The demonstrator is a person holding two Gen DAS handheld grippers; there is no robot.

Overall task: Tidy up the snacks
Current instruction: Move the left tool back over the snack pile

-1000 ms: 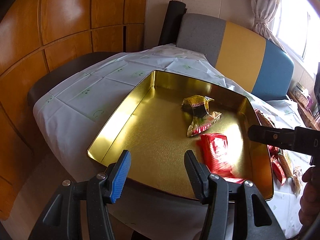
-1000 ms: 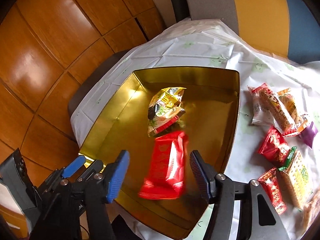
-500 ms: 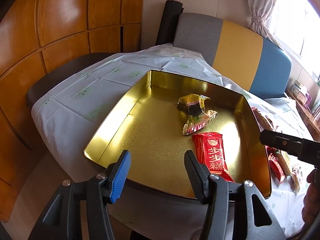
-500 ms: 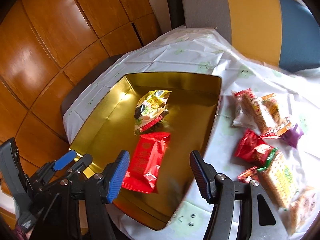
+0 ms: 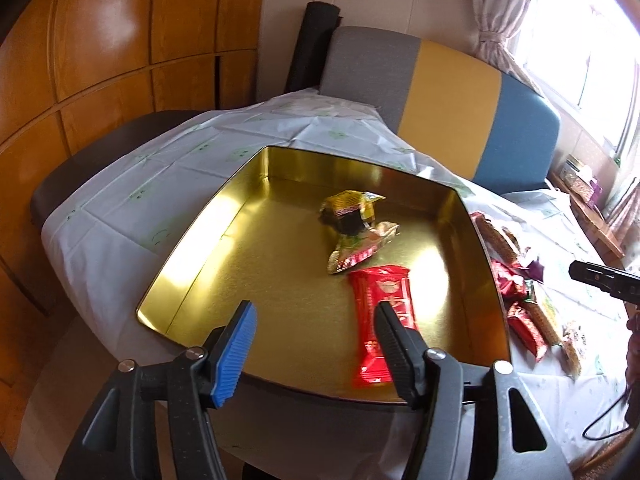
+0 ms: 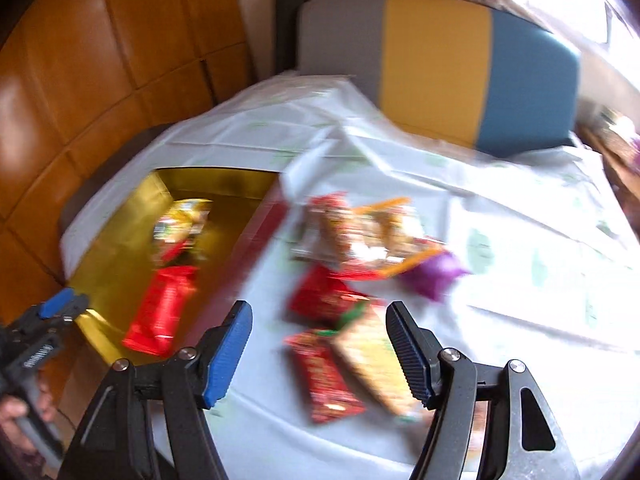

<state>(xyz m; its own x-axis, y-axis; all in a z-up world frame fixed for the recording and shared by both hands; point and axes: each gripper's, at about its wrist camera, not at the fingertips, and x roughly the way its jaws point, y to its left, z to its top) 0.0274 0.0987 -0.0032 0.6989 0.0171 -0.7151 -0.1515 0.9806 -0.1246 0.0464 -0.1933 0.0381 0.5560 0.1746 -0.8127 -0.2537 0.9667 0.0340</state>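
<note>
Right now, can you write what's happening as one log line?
left gripper: open, empty | right gripper: open, above loose snacks | gold tray: red packet, gold packet

We see a shiny gold metal tray (image 5: pixel 248 264) holding a red foil packet (image 5: pixel 380 304) and a crumpled gold-and-red wrapper (image 5: pixel 354 228), on a white tablecloth (image 5: pixel 132 200) printed with faint green smiley faces.
</note>
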